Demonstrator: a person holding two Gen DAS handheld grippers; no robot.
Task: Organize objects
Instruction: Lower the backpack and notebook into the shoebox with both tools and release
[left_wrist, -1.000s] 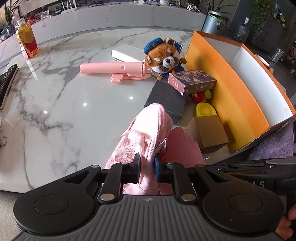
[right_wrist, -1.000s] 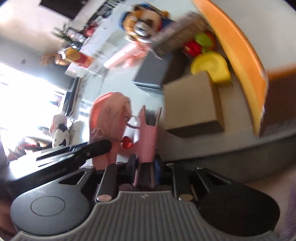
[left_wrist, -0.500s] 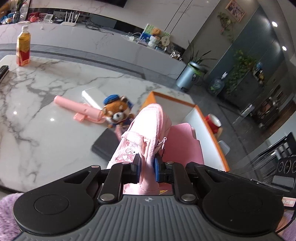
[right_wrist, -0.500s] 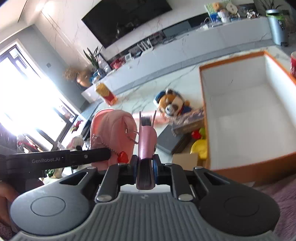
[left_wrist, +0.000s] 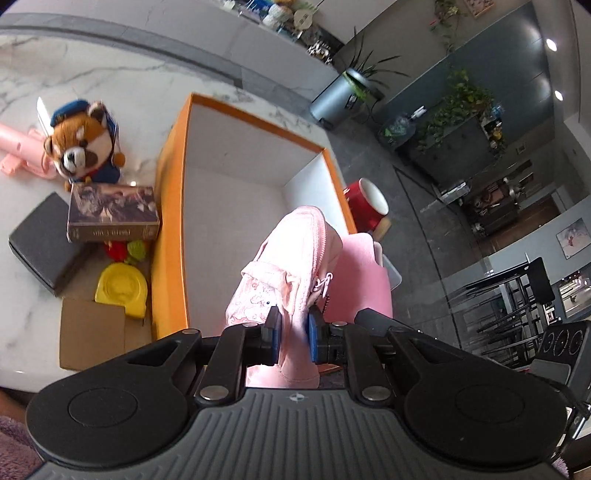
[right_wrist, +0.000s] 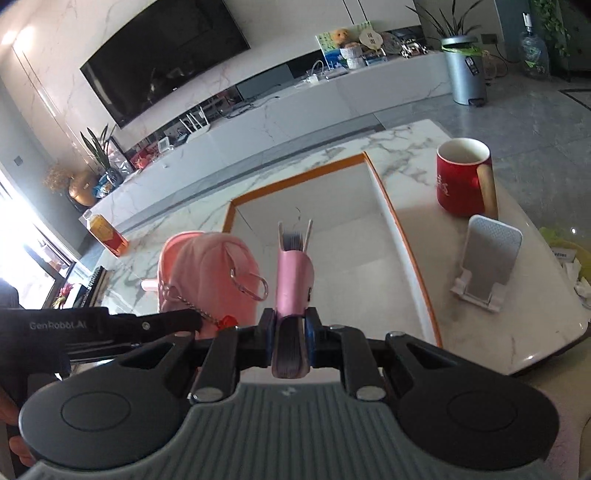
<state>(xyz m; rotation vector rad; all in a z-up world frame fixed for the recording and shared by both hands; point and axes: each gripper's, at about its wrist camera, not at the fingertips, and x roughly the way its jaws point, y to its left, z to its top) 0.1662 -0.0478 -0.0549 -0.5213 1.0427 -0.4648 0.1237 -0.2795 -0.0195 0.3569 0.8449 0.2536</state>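
My left gripper (left_wrist: 293, 338) is shut on a small pink backpack (left_wrist: 291, 254) and holds it in the air over the near right part of the orange box (left_wrist: 173, 192), which has a white, bare inside. My right gripper (right_wrist: 290, 338) is shut on a pink notebook (right_wrist: 293, 273) and holds it upright above the same box (right_wrist: 399, 229). The backpack (right_wrist: 207, 269) hangs just left of the notebook in the right wrist view, with a key ring and chain on it.
Left of the box lie a red panda plush (left_wrist: 83, 146), a card box (left_wrist: 112, 214), a black case (left_wrist: 44, 240), a yellow toy (left_wrist: 122, 290), a cardboard box (left_wrist: 92, 334) and a pink stick (left_wrist: 14, 144). A red mug (right_wrist: 463, 177) and phone stand (right_wrist: 487, 258) sit right of it.
Both grippers have lifted their loads off the table and swung right, from beside the clutter to above the open orange box. Both stay shut.
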